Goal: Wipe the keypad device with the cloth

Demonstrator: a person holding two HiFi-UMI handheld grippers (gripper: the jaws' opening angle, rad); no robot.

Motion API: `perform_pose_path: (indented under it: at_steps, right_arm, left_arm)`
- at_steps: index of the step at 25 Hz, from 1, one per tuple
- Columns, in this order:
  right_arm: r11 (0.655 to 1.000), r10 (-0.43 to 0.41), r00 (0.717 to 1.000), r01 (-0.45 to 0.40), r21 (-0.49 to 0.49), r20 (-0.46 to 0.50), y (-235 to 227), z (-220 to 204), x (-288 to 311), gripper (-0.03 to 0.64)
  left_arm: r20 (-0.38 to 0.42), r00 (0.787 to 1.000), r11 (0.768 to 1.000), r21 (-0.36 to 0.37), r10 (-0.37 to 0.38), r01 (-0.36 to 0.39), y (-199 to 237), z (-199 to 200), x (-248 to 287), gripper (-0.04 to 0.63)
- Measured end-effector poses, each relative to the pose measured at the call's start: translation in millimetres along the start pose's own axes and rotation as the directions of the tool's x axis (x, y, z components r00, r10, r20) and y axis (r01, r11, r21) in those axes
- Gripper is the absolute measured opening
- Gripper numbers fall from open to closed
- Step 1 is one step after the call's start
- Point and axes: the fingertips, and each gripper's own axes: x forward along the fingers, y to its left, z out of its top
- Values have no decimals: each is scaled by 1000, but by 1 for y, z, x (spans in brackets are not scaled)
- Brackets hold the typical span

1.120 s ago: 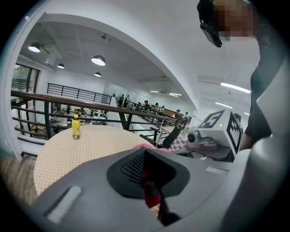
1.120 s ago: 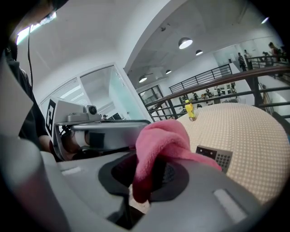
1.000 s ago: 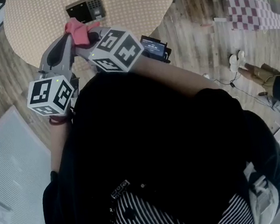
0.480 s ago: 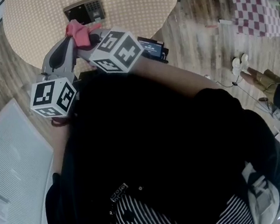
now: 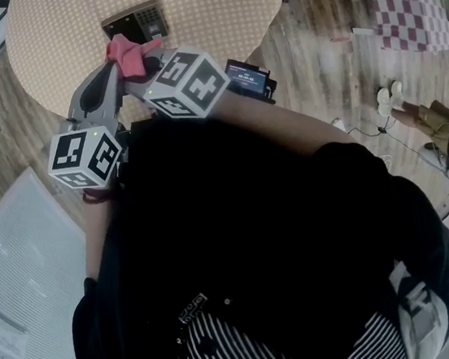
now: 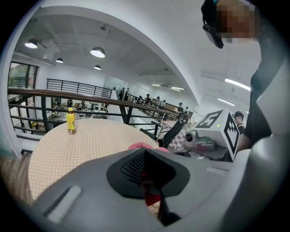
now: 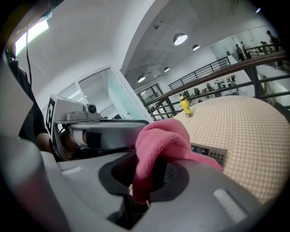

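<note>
The pink cloth [image 5: 128, 54] is bunched up over the near part of the round table. My left gripper [image 5: 115, 67] and right gripper [image 5: 146, 62] meet at it, tips together. In the right gripper view the cloth [image 7: 158, 140] bulges out of the right gripper [image 7: 149, 181], which is shut on it. In the left gripper view a red strip of cloth [image 6: 149, 186] sits pinched in the left gripper [image 6: 146, 176]. The dark keypad device [image 5: 136, 22] lies flat just beyond the cloth, and its keys [image 7: 209, 153] show behind the pink folds.
The table [image 5: 210, 4] wears a beige checked cover. A yellow bottle [image 6: 70, 121] stands at its far side. A small black screen gadget [image 5: 248, 77] sits by the near right edge. A white panel [image 5: 23, 267] lies on the floor at left, and a person [image 5: 439, 130] sits on the floor at right.
Nothing much: the head view shifts slightly, and both grippers stay together on the cloth just short of the keypad device.
</note>
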Motion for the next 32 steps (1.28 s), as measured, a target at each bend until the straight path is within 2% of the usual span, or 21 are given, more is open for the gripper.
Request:
perform_pose_path:
  at_steps: [6, 11, 18, 32]
  right_arm:
    - [997, -65, 997, 65, 32, 27, -10, 1, -5, 61]
    - [994, -100, 995, 99, 54, 26, -30, 2, 5, 61]
    - [992, -94, 995, 92, 90, 23, -54, -8, -10, 61]
    - [975, -135, 991, 132, 180, 3, -95, -10, 11, 61]
  left_arm:
    - [-31, 996, 995, 56, -78, 79, -6, 1, 11, 3]
    - [-53, 991, 990, 62, -124, 127, 6, -1, 29, 4]
    - [-131, 984, 988, 75, -121, 132, -8, -8, 58, 4]
    - [-223, 961, 981, 60, -165, 183, 18, -20, 98, 4]
